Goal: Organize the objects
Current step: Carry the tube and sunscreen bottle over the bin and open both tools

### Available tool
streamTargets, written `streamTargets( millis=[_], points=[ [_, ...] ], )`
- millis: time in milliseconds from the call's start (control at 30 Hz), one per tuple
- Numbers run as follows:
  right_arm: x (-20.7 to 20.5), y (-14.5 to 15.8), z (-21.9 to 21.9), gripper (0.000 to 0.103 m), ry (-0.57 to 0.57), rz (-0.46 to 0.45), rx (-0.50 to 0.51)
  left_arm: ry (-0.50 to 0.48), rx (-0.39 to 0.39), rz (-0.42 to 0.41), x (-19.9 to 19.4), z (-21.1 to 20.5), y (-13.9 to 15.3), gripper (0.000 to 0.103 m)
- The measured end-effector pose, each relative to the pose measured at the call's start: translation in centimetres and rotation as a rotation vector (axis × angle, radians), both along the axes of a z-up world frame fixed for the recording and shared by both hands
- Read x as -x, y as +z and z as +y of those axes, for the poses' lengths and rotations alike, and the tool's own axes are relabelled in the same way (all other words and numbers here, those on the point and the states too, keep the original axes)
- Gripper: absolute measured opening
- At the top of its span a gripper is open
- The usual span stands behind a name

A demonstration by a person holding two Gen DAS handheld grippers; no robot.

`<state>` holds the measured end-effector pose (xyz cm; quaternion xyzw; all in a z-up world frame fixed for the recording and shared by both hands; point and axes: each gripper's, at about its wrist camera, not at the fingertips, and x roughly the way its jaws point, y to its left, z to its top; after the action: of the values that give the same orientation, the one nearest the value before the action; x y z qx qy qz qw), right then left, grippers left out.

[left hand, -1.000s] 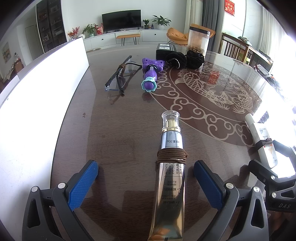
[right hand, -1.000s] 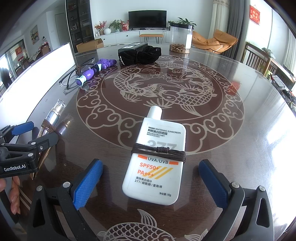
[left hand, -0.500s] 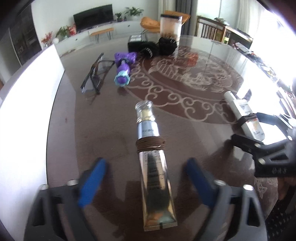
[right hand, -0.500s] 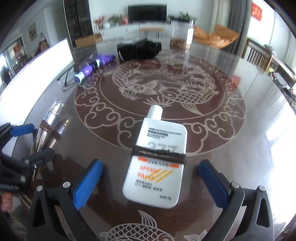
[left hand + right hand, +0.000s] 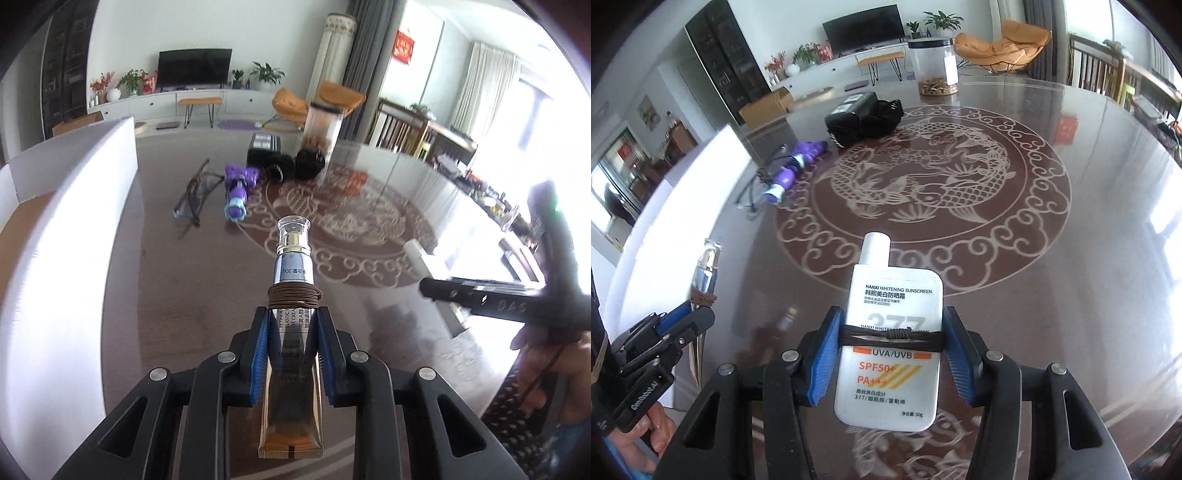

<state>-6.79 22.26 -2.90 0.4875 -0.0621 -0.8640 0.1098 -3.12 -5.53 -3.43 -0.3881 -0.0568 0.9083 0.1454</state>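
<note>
A silver and gold cream tube (image 5: 293, 273) with a brown cord wound round its neck sits between the blue pads of my left gripper (image 5: 291, 314). The jaws are closing and the pads press its sides, the tube lifted off the table. A flat white sunscreen bottle (image 5: 895, 291) with a dark cord round its middle is held the same way in my right gripper (image 5: 892, 317), whose jaws are closing on it. In the right wrist view the left gripper (image 5: 690, 314) and its tube (image 5: 705, 269) show at the left edge.
On the glossy brown table (image 5: 1071, 295) with a fish pattern lie a purple toy (image 5: 238, 192), glasses (image 5: 192, 195), a black bundle (image 5: 288, 164) and a clear jar (image 5: 321, 125). A white box wall (image 5: 66, 229) runs along the left. A hand (image 5: 657, 432) holds the left gripper.
Both grippers went from wide open to closed on their objects. The tube and the sunscreen bottle rose off the table, and both views tilted upward.
</note>
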Motion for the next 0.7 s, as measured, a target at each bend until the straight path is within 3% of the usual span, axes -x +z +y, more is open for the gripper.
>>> streamTargets(
  millis=[200,300,367,467,533,667,700],
  points=[
    [-0.4,4.0,-4.0,0.054,0.066,0.063,0.06,0.079,-0.122,0.137,-2.4,-5.6,7.2,0.025],
    [-0.7,7.3,-8.7,0.054,0.161,0.12,0.115,0.171,-0.067,0.218,-3.8,-9.8,10.6,0.025],
    [-0.8,9.4,-13.0,0.054,0.247,0.151,0.164,0.257,-0.013,0.229,-4.4,-13.0,11.7,0.025],
    [-1.5,12.3,-20.0,0.054,0.399,0.188,0.217,0.404,0.049,0.186,-5.1,-18.4,11.4,0.025],
    [-2.0,13.4,-24.5,0.054,0.503,0.205,0.223,0.481,0.076,0.112,-5.0,-21.6,10.0,0.025],
    [-2.3,12.2,-31.1,0.057,0.606,0.179,0.214,0.607,0.144,-0.054,-4.6,-25.4,6.6,0.026],
    [-2.0,11.3,-32.3,0.065,0.614,0.144,0.196,0.628,0.14,-0.089,-4.5,-25.9,5.8,0.028]
  ],
)
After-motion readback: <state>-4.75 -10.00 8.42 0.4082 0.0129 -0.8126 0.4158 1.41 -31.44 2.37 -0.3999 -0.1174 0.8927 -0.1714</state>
